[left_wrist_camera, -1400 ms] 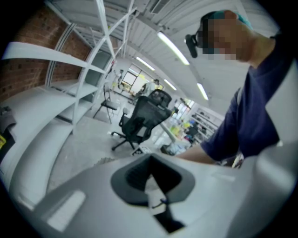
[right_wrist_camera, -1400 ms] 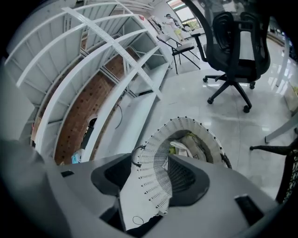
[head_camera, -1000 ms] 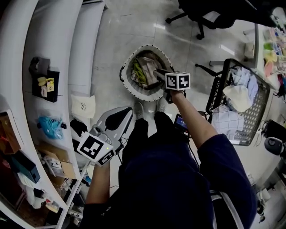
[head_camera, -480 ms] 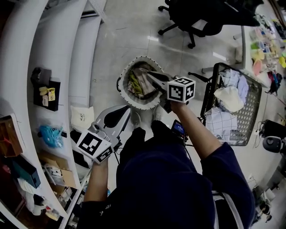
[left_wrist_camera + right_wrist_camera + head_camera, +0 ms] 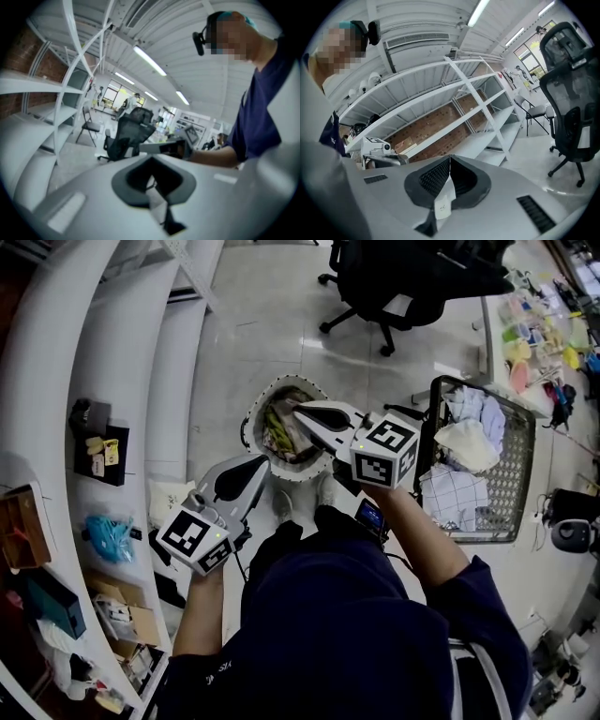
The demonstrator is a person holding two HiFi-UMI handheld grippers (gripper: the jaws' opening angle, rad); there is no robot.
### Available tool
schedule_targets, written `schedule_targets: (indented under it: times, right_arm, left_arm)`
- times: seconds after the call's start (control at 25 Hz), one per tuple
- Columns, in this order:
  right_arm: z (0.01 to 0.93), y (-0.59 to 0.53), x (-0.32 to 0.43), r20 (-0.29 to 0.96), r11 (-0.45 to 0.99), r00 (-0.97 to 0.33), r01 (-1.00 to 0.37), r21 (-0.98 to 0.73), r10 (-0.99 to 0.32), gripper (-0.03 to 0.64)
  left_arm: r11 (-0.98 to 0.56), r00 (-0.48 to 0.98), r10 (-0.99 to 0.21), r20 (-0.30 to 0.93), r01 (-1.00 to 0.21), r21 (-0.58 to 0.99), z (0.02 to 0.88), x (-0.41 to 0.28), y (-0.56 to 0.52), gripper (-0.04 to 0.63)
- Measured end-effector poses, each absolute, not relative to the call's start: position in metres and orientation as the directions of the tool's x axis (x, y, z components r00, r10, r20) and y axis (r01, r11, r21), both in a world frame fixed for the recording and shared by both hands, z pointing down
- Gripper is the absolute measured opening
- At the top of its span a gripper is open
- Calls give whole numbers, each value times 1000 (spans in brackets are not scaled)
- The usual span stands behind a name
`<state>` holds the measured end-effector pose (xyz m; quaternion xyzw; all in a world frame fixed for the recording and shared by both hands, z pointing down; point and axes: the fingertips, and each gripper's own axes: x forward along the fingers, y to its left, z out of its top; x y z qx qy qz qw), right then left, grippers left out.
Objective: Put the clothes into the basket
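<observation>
Clothes point(image 5: 284, 427) fill the round basket point(image 5: 246, 427) on the floor at the person's twelve o'clock; the right claw point(image 5: 300, 409) over it and the left claw point(image 5: 262, 463) at its seven o'clock are closed, empty.

Bright, even light from ceiling strip lamps point(image 5: 149, 61); faint sheen on the floor point(image 5: 262, 324). Fisheye bends the shelves point(image 5: 131, 362) at the edges. Gripper views have dark corners; the left one is soft and blurred up close.

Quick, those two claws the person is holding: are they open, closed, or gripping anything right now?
Left claw: closed, nothing held.
Right claw: closed, nothing held.
</observation>
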<state>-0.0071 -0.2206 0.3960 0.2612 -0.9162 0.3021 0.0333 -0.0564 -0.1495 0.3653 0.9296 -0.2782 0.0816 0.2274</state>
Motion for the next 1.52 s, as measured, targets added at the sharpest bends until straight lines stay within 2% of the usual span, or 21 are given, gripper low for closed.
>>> schedule_targets:
  times: [0.76, 1.52]
  right_arm:
    - [330, -147, -3, 195, 796, -877, -480, -369, -438, 9]
    - [327, -119, 7, 193, 800, -877, -481, -358, -441, 8]
  left_arm:
    - [-758, 836, -489, 249, -548, 353, 350, -51, -108, 3]
    - [-775, 841, -487, 238, -541, 327, 340, -37, -96, 3]
